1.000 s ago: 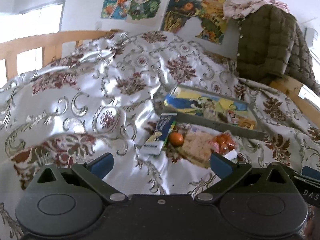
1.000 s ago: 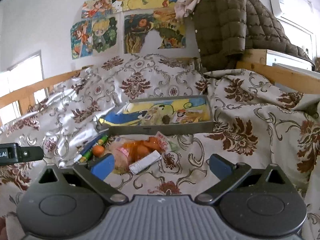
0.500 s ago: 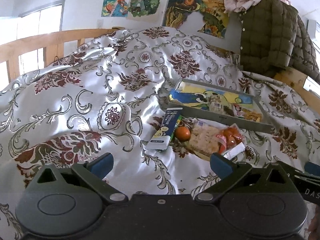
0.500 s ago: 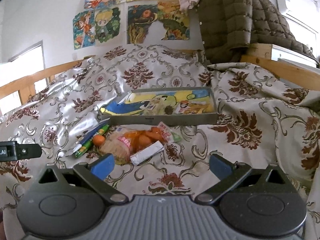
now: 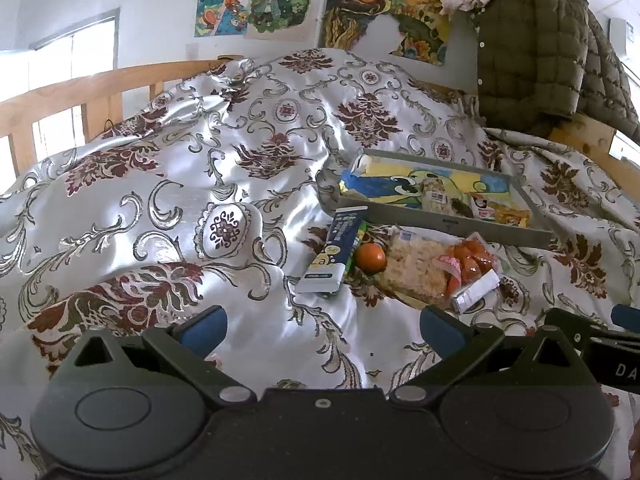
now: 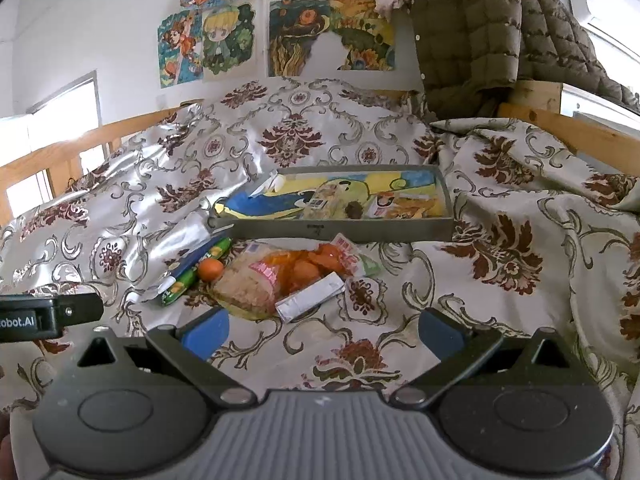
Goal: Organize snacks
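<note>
While both grippers hover over the bed with jaws spread wide and empty, the snacks lie in a loose pile on the patterned bedspread (image 6: pixel 500 248), just near of a shallow grey tray (image 6: pixel 332 232). From the left gripper (image 5: pixel 322 326) the pile sits ahead and to the right: a blue and white box (image 5: pixel 334 254) leaning at the tray's near left corner, a small orange (image 5: pixel 370 258) touching it, then a clear bag of pale crackers (image 5: pixel 416 270) and a bag of orange pieces (image 5: pixel 474 258). From the right gripper (image 6: pixel 322 326) a white wrapped bar (image 6: pixel 310 298) lies nearest, against the bags. A few packets (image 6: pixel 404 204) already lie inside the tray's right half. A quilted coat (image 6: pixel 480 36) hangs at the far right.
</note>
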`<state>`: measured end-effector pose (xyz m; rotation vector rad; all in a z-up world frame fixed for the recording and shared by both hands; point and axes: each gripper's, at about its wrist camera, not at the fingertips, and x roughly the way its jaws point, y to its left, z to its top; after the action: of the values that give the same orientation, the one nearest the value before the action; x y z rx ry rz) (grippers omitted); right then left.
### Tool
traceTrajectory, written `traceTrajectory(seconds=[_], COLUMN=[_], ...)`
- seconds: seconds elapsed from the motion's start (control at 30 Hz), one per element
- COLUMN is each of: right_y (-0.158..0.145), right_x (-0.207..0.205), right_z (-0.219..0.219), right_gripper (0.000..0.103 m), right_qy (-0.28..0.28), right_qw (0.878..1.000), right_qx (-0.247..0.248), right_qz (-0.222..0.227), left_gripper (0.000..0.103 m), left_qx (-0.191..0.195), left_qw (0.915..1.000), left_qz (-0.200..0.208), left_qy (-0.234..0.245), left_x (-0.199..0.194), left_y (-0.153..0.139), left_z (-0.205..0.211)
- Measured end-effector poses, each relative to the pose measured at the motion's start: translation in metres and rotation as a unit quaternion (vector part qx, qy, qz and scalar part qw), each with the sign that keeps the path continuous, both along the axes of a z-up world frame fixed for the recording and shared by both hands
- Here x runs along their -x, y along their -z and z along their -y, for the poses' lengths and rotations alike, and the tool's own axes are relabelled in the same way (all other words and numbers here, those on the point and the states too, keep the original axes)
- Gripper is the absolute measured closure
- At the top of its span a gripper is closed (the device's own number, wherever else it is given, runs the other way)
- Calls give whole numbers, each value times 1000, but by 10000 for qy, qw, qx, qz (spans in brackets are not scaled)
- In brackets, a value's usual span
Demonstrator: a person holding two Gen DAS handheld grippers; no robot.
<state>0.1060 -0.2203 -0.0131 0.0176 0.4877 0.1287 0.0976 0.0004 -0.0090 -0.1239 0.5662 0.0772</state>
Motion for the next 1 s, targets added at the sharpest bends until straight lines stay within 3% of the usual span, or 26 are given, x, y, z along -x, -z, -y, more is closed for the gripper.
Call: traceTrajectory(seconds=[1.0], right_y=[-4], right_x=[-26], right_z=[-10], right_gripper=[0], right_qy=[-406], right_qw=[9989], right_qx=[215], right_qz=[-133], left_gripper=[1], left_qx=[-482], left_qw=[9984], left_qz=[-219], left_qy=[219], left_x=[-46], left_y=[4], left_z=[6])
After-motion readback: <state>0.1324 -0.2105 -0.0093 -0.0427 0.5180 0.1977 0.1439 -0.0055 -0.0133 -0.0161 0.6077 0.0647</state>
